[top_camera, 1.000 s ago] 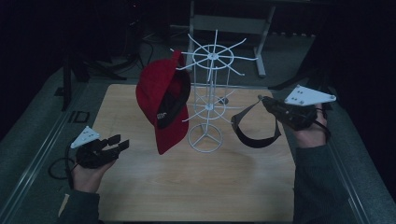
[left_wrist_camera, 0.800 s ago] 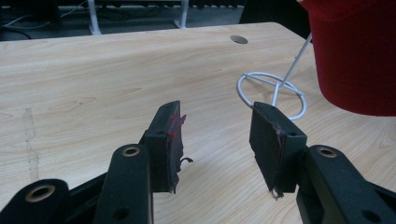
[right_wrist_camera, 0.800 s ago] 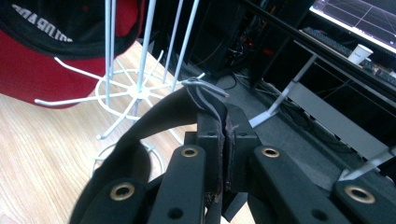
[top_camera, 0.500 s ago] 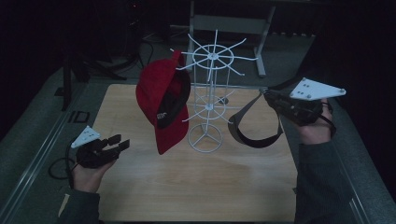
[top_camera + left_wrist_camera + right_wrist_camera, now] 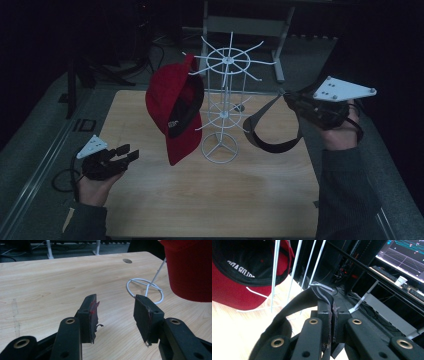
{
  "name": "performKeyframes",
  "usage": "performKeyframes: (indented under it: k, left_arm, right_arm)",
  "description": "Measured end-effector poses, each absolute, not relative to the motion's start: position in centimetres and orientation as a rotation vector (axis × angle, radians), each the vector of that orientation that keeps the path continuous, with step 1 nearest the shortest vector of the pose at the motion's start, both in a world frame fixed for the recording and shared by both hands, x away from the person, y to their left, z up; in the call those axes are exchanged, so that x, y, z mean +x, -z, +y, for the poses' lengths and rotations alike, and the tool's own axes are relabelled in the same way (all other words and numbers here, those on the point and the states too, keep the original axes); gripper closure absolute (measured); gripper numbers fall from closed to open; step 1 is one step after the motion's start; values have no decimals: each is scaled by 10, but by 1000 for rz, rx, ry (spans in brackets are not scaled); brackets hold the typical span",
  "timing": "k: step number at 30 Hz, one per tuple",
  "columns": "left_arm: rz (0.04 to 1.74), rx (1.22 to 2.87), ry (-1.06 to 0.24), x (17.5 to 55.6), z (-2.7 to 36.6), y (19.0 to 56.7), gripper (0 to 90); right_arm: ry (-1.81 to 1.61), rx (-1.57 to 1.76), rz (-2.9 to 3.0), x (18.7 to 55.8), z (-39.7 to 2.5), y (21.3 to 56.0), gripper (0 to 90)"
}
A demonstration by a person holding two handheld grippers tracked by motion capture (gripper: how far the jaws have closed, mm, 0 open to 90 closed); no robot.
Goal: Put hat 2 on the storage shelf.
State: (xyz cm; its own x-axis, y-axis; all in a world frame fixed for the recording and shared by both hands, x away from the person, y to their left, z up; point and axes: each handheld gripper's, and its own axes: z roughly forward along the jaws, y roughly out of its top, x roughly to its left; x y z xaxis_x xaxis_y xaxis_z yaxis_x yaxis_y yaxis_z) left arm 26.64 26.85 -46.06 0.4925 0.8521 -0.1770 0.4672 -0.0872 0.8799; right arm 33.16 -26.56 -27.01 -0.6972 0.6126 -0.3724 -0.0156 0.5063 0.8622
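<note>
Black visor (image 5: 272,131) clamped in R gripper (image 5: 292,101) beside white wire rack (image 5: 223,107), red cap (image 5: 172,112) on rack arm, L gripper (image 5: 127,153) jaws apart, empty, over wooden table (image 5: 210,192).

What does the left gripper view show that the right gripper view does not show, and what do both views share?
Left gripper view alone: the left gripper with its jaws open and nothing between them, the round base of the white wire rack, and a hole in the table.

Right gripper view alone: the right gripper shut on a black visor, and a monitor behind.

Both: the red cap hanging on the rack, the rack's wires, and the wooden tabletop.
</note>
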Motion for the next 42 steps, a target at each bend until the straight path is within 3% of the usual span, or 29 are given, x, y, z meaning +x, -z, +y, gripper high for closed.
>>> performKeyframes:
  k: [10,18,24,29,42]
  left_arm:
    - [1107,1739,-475,265,264,460,561]
    - [1073,1755,-461,263,258,458,640]
    - [1045,1779,-459,259,253,456,753]
    - [1014,1811,-459,257,248,454,898]
    - [905,1875,-431,248,225,447,900]
  right_arm:
    - [-1214,470,2063,329,-267,262,869]
    - [-1222,466,2053,329,-267,254,869]
    - [-1227,470,2051,330,-268,251,869]
    - [-1233,469,2050,331,-268,249,869]
    - [-1233,472,2049,334,-268,244,869]
